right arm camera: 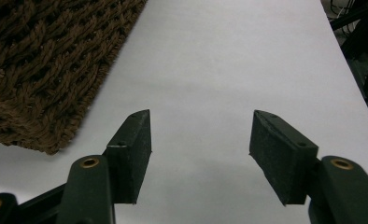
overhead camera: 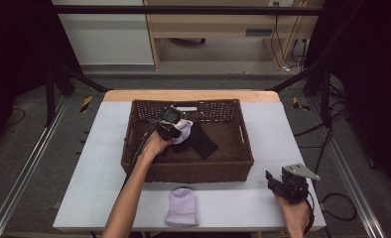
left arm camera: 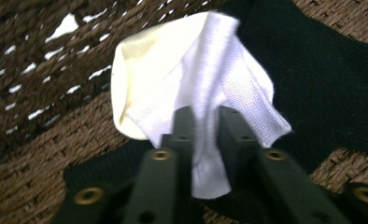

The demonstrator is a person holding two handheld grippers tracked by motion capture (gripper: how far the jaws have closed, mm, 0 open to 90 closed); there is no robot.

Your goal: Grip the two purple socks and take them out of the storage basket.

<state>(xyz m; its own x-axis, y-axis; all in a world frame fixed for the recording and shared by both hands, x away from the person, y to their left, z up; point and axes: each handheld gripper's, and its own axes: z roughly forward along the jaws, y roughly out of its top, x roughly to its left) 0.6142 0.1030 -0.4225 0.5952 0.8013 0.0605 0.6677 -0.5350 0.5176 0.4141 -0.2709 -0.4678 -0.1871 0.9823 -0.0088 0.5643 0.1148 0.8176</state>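
**White sock pinched in my left jaws, inside the basket**

White knit fabric runs straight up between my left jaws: in the left gripper view the sock (left arm camera: 196, 88) is clamped in the narrow gap, its lower end hanging out below the tips and its bulk spreading above and to both sides of them. The jaws are closed down onto the cloth, with nothing but the sock between them. Behind it lies a black cloth (left arm camera: 322, 79), spread over the woven floor of the basket (left arm camera: 37, 140).

From the high view, my left gripper (overhead camera: 169, 128) sits inside the basket (overhead camera: 134, 148), toward its far left part, with the sock (overhead camera: 184, 130) just to its right and the black cloth (overhead camera: 201, 141) stretching from there toward the basket's middle. The hand (overhead camera: 155, 145) reaches in over the near-left part.

My right gripper (overhead camera: 278, 184) is low over the bench (overhead camera: 263, 206) at the near right, well apart from the basket's corner. In the right gripper view its jaws stand wide open with bare white surface between them, holding nothing; the basket's corner (right arm camera: 46, 70) shows at upper left.

A lilac sock (overhead camera: 182, 207) lies flat on the bench in front of the basket, near the front edge, touched by neither gripper.
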